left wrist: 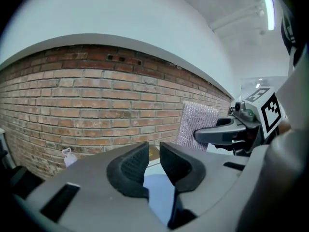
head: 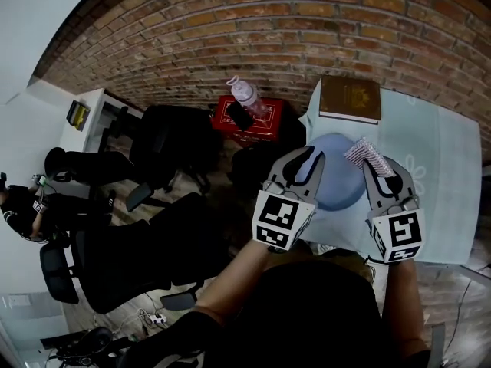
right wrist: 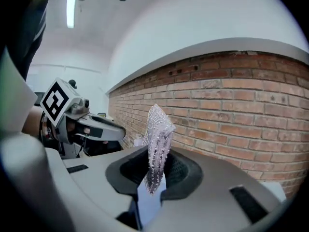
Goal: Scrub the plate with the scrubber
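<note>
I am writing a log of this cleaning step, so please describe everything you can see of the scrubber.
The scrubber is a thin, silvery, glittering mesh pad, roughly rectangular. The right tongs are shut on its lower end, so it stands upright out of them, slightly folded. It is near the far right rim of the blue plate; whether it touches the plate cannot be told.

Bright, even indoor light, glare from a long white ceiling strip lamp up and left of the grey right gripper, strong fisheye bending of the red brick wall ahead, black vignetted corners, soft near jaws
</note>
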`<action>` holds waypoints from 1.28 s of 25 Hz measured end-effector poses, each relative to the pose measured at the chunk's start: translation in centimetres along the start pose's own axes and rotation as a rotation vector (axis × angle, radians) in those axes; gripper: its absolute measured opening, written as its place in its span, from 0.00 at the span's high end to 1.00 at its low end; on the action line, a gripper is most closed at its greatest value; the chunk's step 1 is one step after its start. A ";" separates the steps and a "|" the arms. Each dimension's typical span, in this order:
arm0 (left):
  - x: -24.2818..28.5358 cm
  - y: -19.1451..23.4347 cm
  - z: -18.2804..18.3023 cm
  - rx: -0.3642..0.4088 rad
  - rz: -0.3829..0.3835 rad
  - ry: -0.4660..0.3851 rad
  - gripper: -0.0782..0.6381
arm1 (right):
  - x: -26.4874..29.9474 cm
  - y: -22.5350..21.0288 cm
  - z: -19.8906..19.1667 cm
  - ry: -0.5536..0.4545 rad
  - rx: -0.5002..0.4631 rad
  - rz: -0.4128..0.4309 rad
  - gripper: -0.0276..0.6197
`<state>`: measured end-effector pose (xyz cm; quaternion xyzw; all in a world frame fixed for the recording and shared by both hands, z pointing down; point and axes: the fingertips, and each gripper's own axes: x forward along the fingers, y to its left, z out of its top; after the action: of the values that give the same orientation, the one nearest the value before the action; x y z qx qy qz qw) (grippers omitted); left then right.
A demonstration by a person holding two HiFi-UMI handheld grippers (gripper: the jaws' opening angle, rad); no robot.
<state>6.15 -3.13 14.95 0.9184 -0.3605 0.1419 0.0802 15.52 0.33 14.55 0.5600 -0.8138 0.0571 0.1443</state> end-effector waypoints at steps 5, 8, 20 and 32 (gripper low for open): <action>-2.2 -4.2 3.2 0.102 0.013 -0.060 0.78 | -3.8 -1.2 2.8 -0.114 -0.025 -0.014 0.83; -3.1 -6.5 4.8 0.143 0.032 -0.087 0.78 | -6.0 -1.7 3.8 -0.145 -0.061 -0.020 0.83; -6.0 -10.6 8.8 0.222 0.073 -0.169 0.78 | -10.9 -2.2 6.8 -0.295 -0.090 -0.085 0.83; -8.1 -12.0 11.7 0.425 0.116 -0.361 0.86 | -12.1 -2.9 6.6 -0.291 -0.102 -0.183 0.83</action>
<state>11.05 7.84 0.80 0.9028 -0.3832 0.0531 -0.1880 21.11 8.44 4.49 0.6261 -0.7736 -0.0793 0.0580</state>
